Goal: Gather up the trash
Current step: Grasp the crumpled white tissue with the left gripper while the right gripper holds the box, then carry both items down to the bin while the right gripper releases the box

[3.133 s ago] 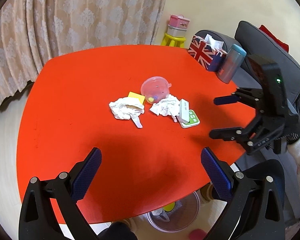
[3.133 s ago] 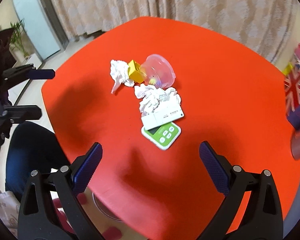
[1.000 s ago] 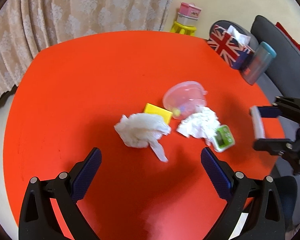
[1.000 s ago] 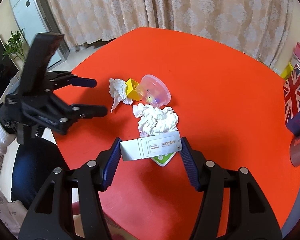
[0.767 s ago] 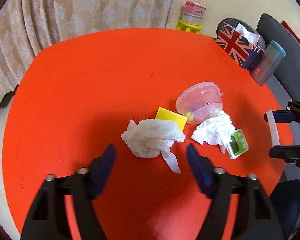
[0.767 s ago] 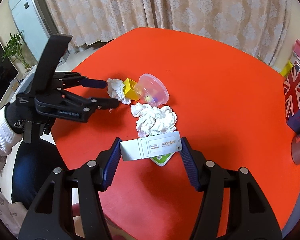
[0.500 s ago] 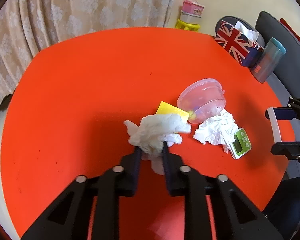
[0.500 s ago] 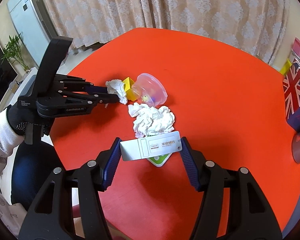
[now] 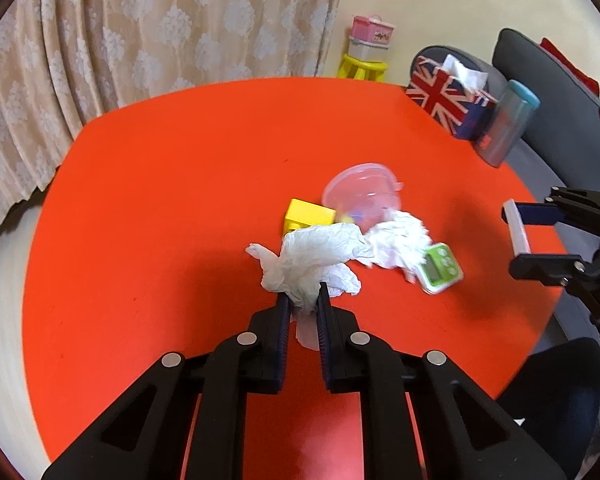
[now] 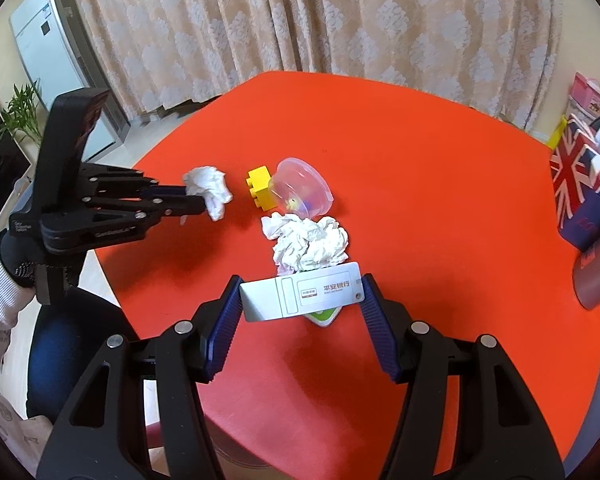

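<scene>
— Left wrist view: what has the left gripper (image 9: 303,304) got?
— Its jaws are pinched almost together on a tissue (image 9: 314,256), at frame centre over the red table (image 9: 172,184).
— And the right gripper (image 10: 302,298)?
— About half open, clamped on the ends of a white card (image 10: 302,296), low centre in the right wrist view. A second wad (image 10: 306,244) lies just above it, beside the bowl (image 10: 300,192) and yellow block (image 10: 259,186).

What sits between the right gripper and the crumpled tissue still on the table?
The right gripper is already shut on a white card box, which fills its jaws. The remaining tissue lies just beyond the box on the red table, with nothing else in between. The green timer sits below the box.
</scene>
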`<action>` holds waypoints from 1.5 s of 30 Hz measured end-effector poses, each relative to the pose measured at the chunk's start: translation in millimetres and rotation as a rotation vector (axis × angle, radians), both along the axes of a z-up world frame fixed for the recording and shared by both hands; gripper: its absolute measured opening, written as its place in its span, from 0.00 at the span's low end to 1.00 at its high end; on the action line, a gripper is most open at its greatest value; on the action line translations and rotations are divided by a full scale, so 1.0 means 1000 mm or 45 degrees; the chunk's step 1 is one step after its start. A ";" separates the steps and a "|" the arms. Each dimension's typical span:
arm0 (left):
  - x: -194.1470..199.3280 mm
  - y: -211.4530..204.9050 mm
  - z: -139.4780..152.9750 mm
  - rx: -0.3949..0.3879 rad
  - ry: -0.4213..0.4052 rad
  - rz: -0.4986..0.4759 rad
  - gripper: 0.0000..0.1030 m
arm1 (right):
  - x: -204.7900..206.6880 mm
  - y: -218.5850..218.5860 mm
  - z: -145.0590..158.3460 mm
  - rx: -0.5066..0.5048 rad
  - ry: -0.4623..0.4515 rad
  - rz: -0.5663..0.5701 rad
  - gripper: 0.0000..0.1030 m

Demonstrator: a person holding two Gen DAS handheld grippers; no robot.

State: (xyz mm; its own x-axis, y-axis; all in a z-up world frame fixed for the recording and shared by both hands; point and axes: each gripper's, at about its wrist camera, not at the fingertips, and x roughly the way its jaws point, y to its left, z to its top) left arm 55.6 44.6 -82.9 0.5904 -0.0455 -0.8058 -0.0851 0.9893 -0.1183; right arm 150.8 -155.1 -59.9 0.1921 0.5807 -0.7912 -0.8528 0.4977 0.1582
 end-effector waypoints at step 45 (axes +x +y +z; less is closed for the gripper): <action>-0.156 -0.098 0.016 -0.042 -0.079 -0.142 0.13 | -0.168 -0.069 -0.024 0.022 0.061 0.025 0.78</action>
